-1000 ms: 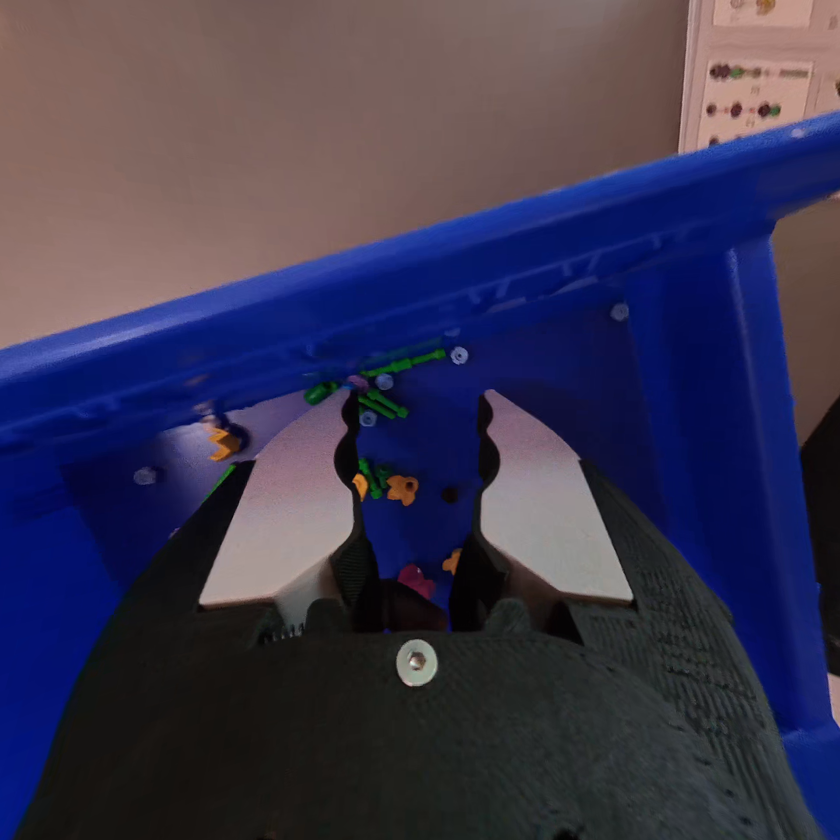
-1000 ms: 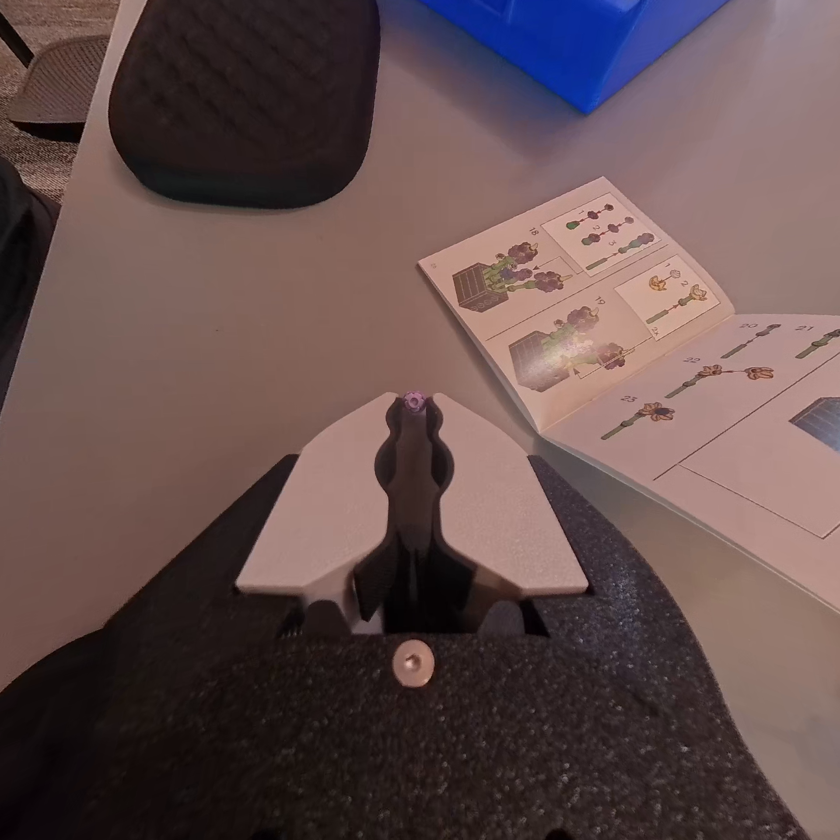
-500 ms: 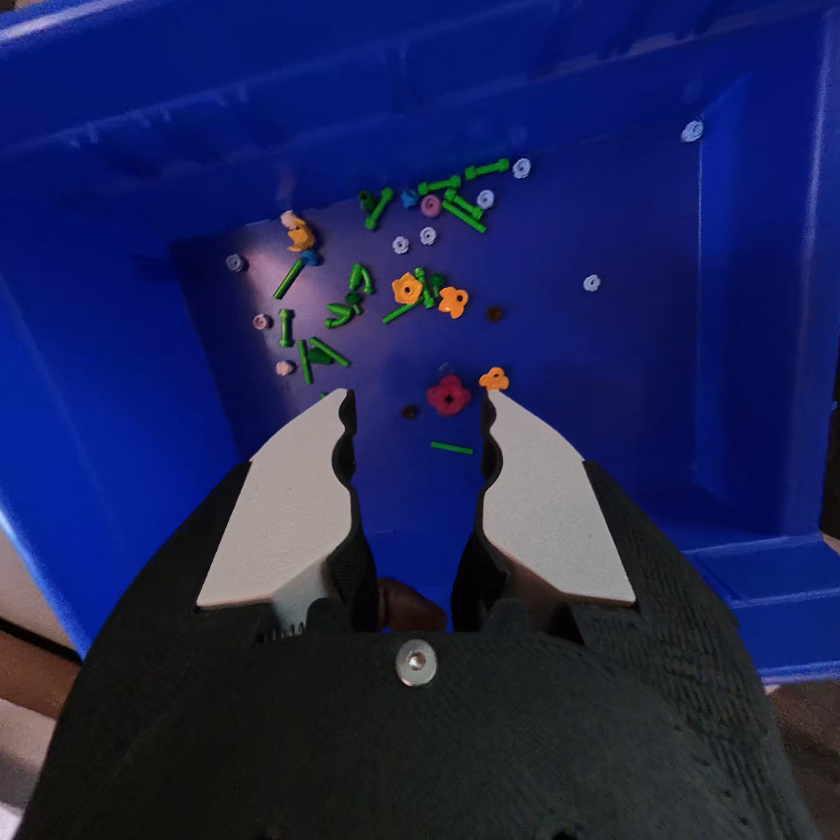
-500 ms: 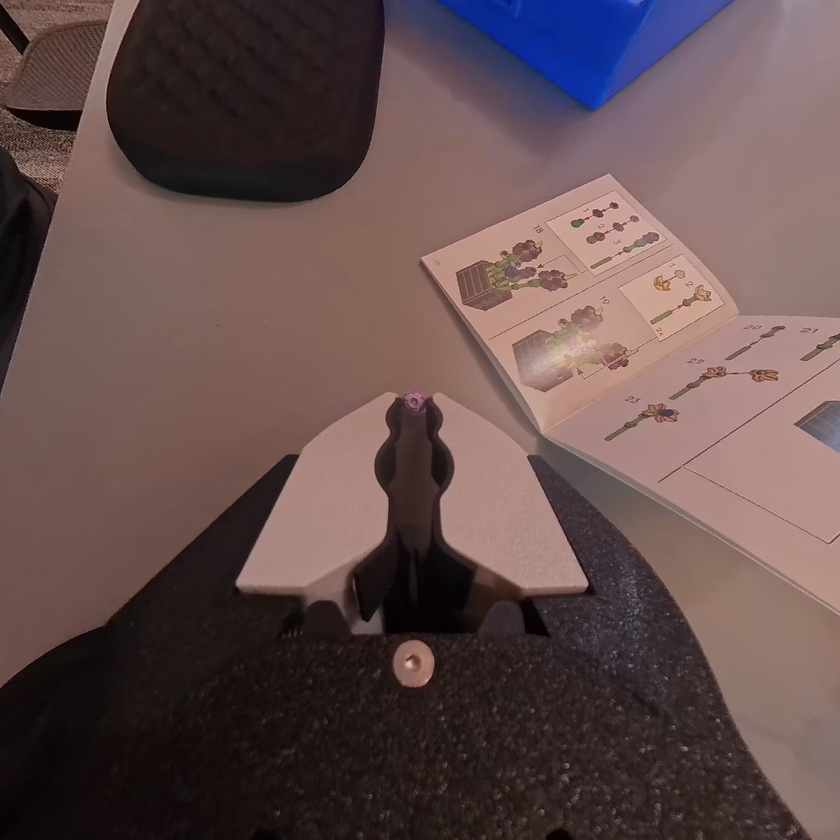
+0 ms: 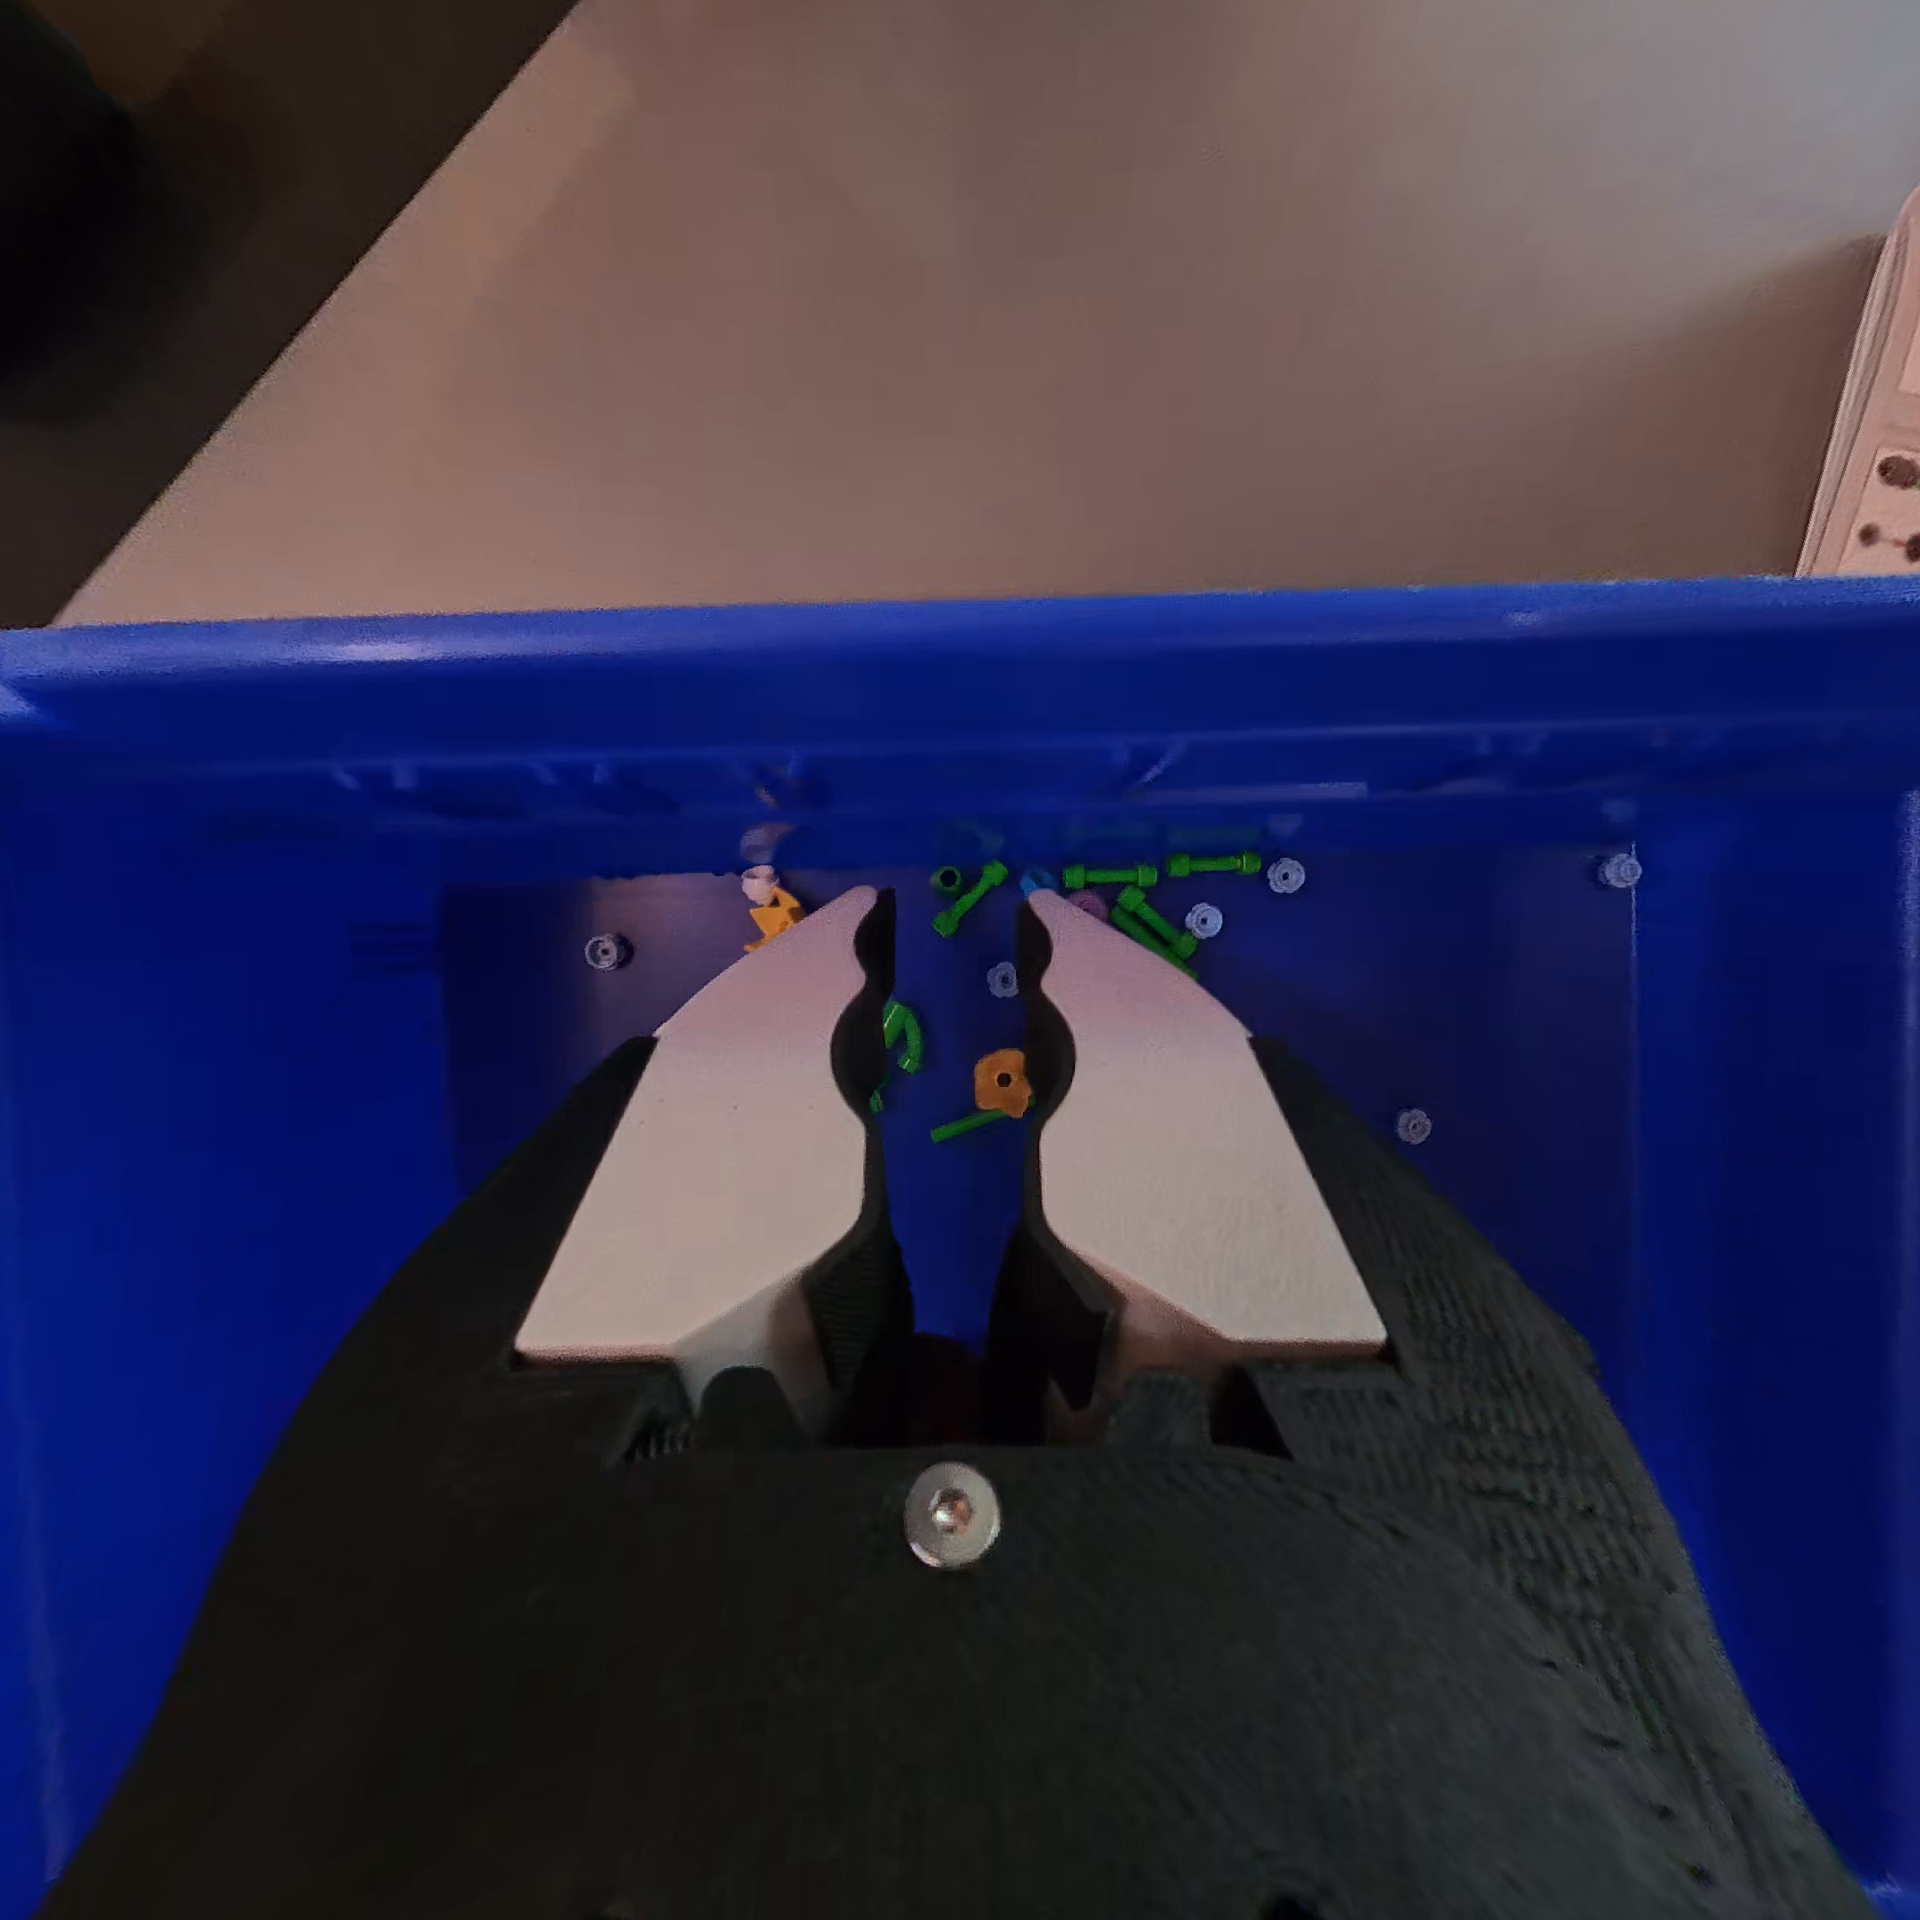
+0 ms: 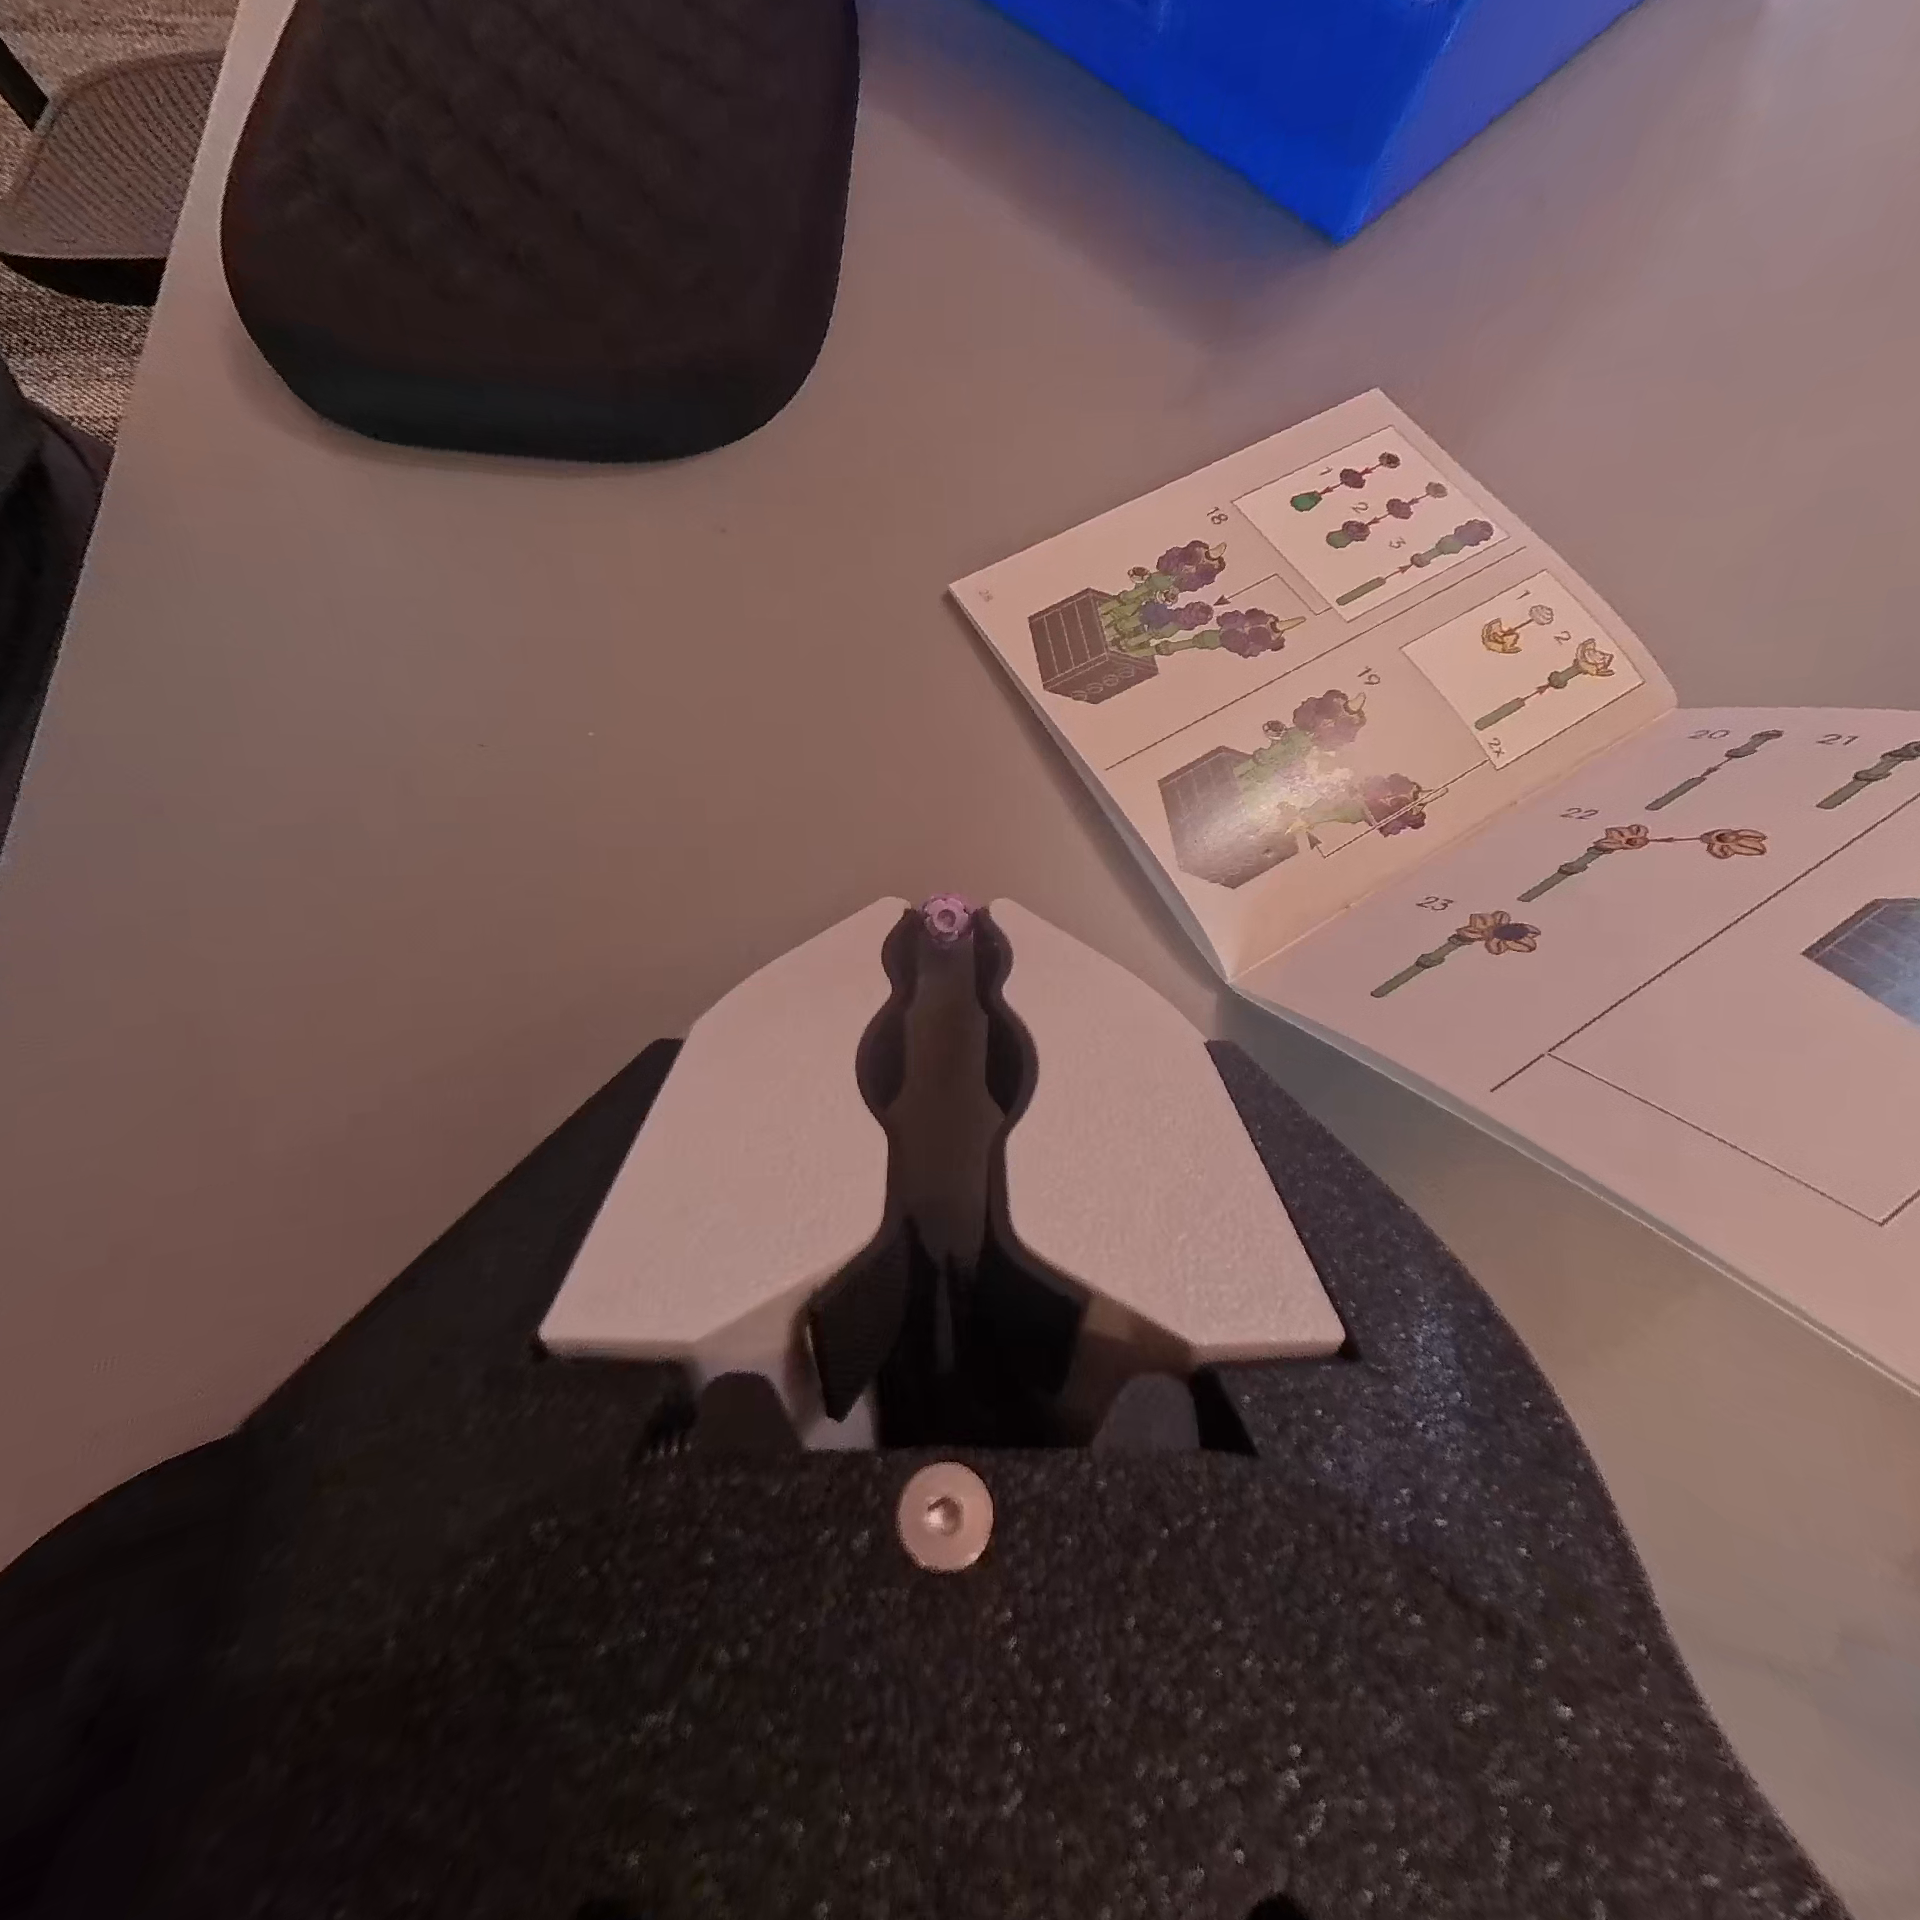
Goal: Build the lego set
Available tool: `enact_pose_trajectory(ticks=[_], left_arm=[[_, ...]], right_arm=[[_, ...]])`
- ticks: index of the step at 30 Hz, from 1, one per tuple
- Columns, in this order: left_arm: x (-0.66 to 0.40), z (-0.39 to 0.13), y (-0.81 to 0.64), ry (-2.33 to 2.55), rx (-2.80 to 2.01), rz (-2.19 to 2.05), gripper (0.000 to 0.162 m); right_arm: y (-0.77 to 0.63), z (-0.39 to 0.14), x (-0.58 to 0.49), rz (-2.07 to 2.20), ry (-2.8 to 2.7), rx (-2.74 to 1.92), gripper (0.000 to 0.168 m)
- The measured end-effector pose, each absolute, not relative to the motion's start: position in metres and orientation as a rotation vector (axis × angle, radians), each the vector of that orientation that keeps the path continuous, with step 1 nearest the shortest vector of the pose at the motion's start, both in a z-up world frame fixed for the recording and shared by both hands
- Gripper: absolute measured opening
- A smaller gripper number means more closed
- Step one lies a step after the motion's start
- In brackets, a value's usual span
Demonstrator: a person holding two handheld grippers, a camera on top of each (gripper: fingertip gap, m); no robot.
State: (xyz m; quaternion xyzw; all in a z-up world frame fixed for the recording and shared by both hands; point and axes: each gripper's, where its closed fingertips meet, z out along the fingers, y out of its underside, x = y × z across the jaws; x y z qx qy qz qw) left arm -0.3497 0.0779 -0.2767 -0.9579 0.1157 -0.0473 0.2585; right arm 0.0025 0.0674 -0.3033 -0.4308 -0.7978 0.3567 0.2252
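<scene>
Across the lower half of the left wrist view, the left gripper [image 5: 951,904] reaches into the blue bin [image 5: 935,675], whose floor is scattered with loose pieces: green stems [image 5: 1164,871], an orange flower [image 5: 1002,1081], a curved green leaf [image 5: 902,1034] and several pale round studs [image 5: 1285,875]. So many parts lie unsorted that the build looks to be at an early-to-middle stage, with most flower assembly yet to do; no finished model shows in either view. Its jaws stand partly open, a clear gap between the tips, and nothing is gripped; the orange flower and a green stem beneath it [image 5: 966,1125] lie on the floor seen through that gap.

At centre frame of the right wrist view, the right gripper [image 6: 945,920] is closed down almost fully on a small lilac flower stud [image 6: 945,920], pinched at the very tips above the grey table [image 6: 520,727]. To the right of the frame lies the open instruction booklet [image 6: 1351,727]; at upper left sits a black pad [image 6: 540,208], and a corner of the blue bin shows at the top. Judging by this, the next piece wanted is a stem to receive the held stud.
</scene>
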Motion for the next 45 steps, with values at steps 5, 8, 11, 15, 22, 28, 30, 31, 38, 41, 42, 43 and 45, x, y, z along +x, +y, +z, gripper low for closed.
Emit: enact_pose_trajectory(ticks=[5, 8, 11, 15, 22, 28, 30, 31, 38, 41, 42, 43, 45], left_arm=[[-0.344, -0.288, 0.082, 0.305, -2.646, -0.204, 0.023], [-0.346, -0.292, 0.084, 0.287, -2.647, -0.198, 0.021], [-0.345, -0.297, 0.085, 0.258, -2.651, -0.224, 0.021], [-0.346, -0.3, 0.086, 0.202, -2.657, -0.269, 0.009], [-0.348, -0.286, 0.087, 0.12, -2.595, -0.33, 0.007], [-0.297, -0.19, 0.086, 0.067, -2.117, -0.56, 0.006], [-0.258, -0.147, 0.073, 0.099, -1.881, -0.674, 0.006], [-0.238, -0.132, 0.064, 0.118, -1.798, -0.714, 0.006], [-0.108, -0.107, 0.026, 0.229, -1.45, -0.894, 0.006], [-0.07, -0.122, 0.03, 0.197, -1.361, -1.015, 0.006], [-0.061, -0.129, 0.033, 0.186, -1.346, -1.045, 0.006], [-0.054, -0.137, 0.038, 0.168, -1.338, -1.073, 0.006], [-0.043, -0.148, 0.044, 0.145, -1.307, -1.135, 0.006]], right_arm=[[0.067, -0.303, 0.003, 0.978, -2.205, -1.178, 0.01], [0.067, -0.303, 0.003, 0.977, -2.207, -1.175, 0.01], [0.066, -0.304, 0.003, 0.975, -2.208, -1.173, 0.01], [0.066, -0.304, 0.003, 0.974, -2.209, -1.173, 0.01], [0.066, -0.304, 0.003, 0.972, -2.211, -1.175, 0.01], [0.068, -0.3, 0.002, 0.985, -2.18, -1.164, 0.01], [0.068, -0.297, 0.002, 0.999, -2.161, -1.161, 0.01], [0.068, -0.295, 0.001, 1.009, -2.148, -1.16, 0.01], [0.065, -0.248, -0.004, 1.25, -1.898, -1.077, 0.01], [0.063, -0.215, -0.002, 1.458, -1.712, -1.017, 0.01], [0.063, -0.207, -0.001, 1.511, -1.659, -1.0, 0.01], [0.064, -0.201, 0.001, 1.546, -1.617, -0.987, 0.01], [0.068, -0.194, 0.002, 1.577, -1.559, -0.977, 0.01]])
